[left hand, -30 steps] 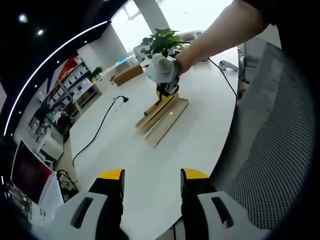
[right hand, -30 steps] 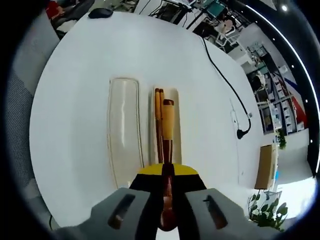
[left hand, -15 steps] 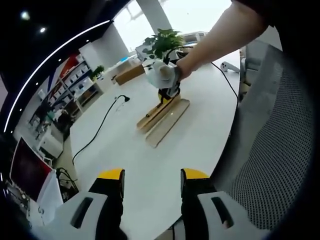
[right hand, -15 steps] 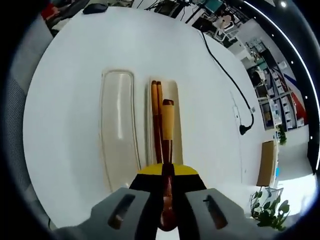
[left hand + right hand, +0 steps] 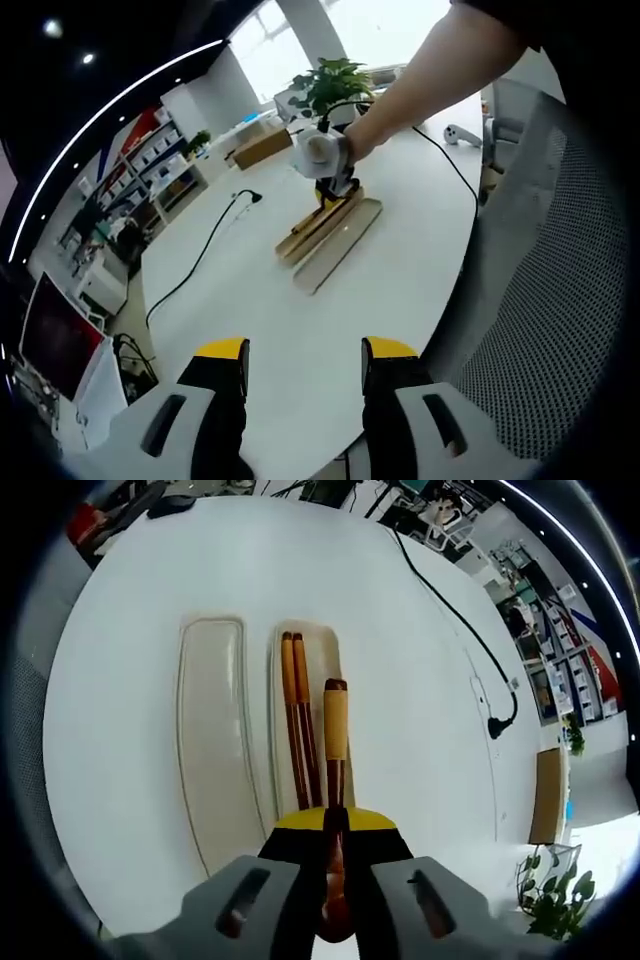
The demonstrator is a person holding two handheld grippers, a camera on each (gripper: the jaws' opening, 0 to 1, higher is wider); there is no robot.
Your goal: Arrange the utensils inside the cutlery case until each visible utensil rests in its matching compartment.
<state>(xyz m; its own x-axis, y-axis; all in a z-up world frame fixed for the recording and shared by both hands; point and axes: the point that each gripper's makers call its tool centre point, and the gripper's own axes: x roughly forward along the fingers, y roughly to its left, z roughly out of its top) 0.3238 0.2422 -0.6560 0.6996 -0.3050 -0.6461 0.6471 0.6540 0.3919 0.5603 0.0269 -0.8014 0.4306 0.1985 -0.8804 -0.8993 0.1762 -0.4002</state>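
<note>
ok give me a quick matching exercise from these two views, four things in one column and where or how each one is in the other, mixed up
Things:
1. chopsticks
2. wooden-handled utensil
3. left gripper
4. case lid

States:
a. open, above the white table
b. lying beside the case tray, nothing in it
c. clamped in the right gripper, over the tray
d. lying in the tray

Pairs: 1-d, 2-c, 3-a, 4-b

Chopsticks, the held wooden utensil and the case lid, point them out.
chopsticks [image 5: 296,720], right gripper view, mid-shaft.
wooden utensil [image 5: 336,720], right gripper view, pale handle section.
case lid [image 5: 212,730], right gripper view, middle of its surface.
</note>
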